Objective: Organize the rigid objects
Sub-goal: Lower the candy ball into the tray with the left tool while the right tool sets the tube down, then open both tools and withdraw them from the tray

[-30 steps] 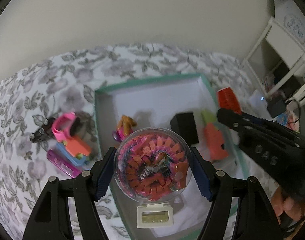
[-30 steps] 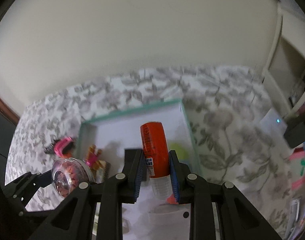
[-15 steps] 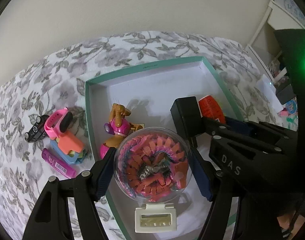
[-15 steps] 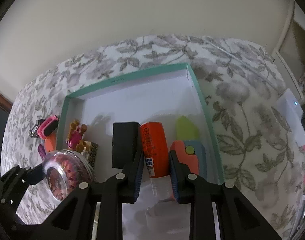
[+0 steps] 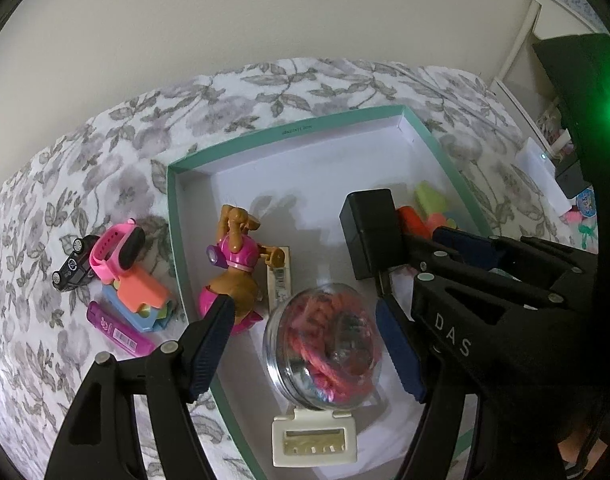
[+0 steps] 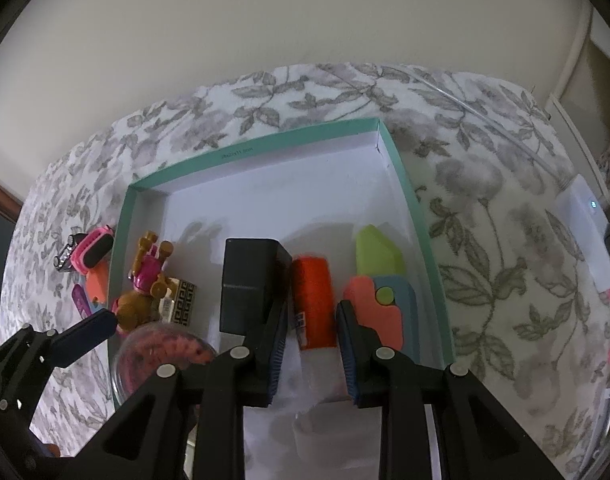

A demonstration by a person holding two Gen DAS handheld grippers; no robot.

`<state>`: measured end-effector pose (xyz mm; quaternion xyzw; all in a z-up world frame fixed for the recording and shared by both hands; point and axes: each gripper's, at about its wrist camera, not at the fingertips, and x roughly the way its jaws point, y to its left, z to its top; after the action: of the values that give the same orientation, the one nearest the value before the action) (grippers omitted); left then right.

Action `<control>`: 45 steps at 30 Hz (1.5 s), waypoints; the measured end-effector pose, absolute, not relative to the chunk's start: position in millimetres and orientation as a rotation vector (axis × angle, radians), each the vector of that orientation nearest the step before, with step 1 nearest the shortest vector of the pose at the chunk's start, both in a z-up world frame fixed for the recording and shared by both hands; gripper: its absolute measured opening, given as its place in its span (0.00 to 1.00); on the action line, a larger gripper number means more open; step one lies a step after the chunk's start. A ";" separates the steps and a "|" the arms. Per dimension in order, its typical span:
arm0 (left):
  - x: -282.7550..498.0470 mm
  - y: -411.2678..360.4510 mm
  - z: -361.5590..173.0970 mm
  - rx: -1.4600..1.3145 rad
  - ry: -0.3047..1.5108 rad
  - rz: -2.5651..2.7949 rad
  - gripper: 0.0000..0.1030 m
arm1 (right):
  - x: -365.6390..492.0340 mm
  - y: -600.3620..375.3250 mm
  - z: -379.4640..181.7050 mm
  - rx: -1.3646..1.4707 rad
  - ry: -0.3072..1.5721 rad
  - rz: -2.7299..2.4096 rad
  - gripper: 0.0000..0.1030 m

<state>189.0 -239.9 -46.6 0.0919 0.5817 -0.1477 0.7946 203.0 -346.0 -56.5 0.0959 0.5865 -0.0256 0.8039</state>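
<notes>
A teal-rimmed white box (image 5: 289, 133) (image 6: 249, 148) lies on the floral bedspread. My left gripper (image 5: 305, 320) is open; the clear round container of pink bands (image 5: 325, 346) rests in the box between its jaws. My right gripper (image 6: 309, 320) is open around the orange glue stick (image 6: 313, 300), which lies in the box beside the black block (image 6: 249, 280) (image 5: 371, 232). The right gripper also shows in the left wrist view (image 5: 421, 248). A toy dog figure (image 5: 235, 264) and an orange-green toy (image 6: 379, 276) are in the box.
Outside the box on the left lie a pink watch (image 5: 115, 254), a black toy car (image 5: 71, 270), an orange-blue toy (image 5: 141, 296) and a purple stick (image 5: 119, 334). A cream tag-like piece (image 5: 315, 442) sits at the box's near edge. A white device (image 6: 585, 224) lies at right.
Both grippers lowered into the box and opened. The round container and the orange glue stick have been let go and now rest on the box floor.
</notes>
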 end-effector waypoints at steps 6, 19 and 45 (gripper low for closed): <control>190.6 -234.9 -35.7 0.170 1.238 -0.333 0.72 | 201.9 -343.3 -41.5 0.184 1.219 -0.057 0.29; 204.2 -184.5 8.1 0.011 1.163 -0.270 0.72 | 193.9 -332.7 30.1 0.146 1.037 -0.060 0.29; 225.1 -111.9 -9.0 -0.104 1.170 -0.031 0.78 | 201.0 -304.9 1.7 0.091 1.064 -0.005 0.90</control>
<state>225.1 -111.9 -9.0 -0.0489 0.5521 -0.0145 0.8322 201.0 -304.9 1.7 0.0434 0.5069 -0.0024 0.8609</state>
